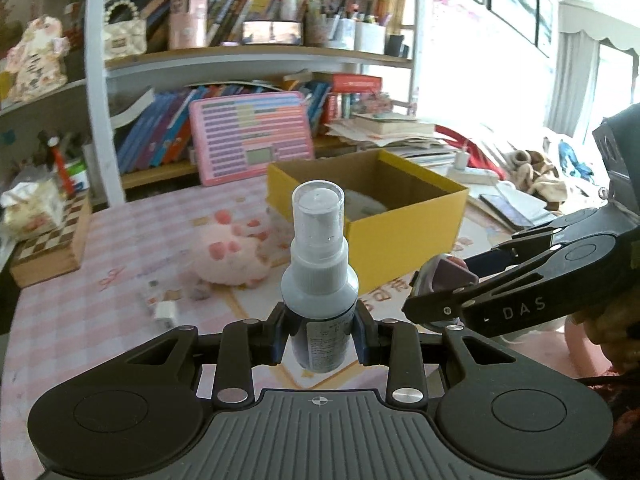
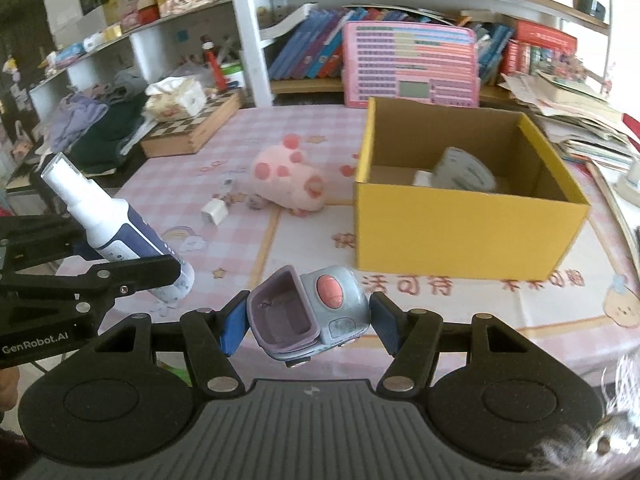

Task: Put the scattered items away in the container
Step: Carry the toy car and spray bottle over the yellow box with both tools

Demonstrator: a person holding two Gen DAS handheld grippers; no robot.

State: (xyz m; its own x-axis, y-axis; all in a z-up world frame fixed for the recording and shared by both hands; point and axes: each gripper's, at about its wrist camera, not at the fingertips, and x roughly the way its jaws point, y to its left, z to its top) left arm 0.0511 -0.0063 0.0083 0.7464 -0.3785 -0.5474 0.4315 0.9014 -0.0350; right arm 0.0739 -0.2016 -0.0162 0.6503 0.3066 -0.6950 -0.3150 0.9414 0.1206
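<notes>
Above pink checked table (image 2: 248, 128), left fingers (image 1: 280, 332) pinch spray bottle (image 1: 318, 264); right fingers (image 2: 234, 322) pinch toy car (image 2: 308, 312).

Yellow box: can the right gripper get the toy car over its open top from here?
Probably yes. The right gripper is shut on the toy car, and the tablecloth between it and the yellow box looks bare. The box's near wall stands between them, so it must lift over.

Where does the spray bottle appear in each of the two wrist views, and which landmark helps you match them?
Left wrist view: the spray bottle stands upright at centre, clamped in the left hand-held gripper.
Right wrist view: the spray bottle leans at the left edge, in front of the checkered tablecloth.
Shared landmark: the yellow box, behind the bottle in the left view, right of it in the other.
</notes>
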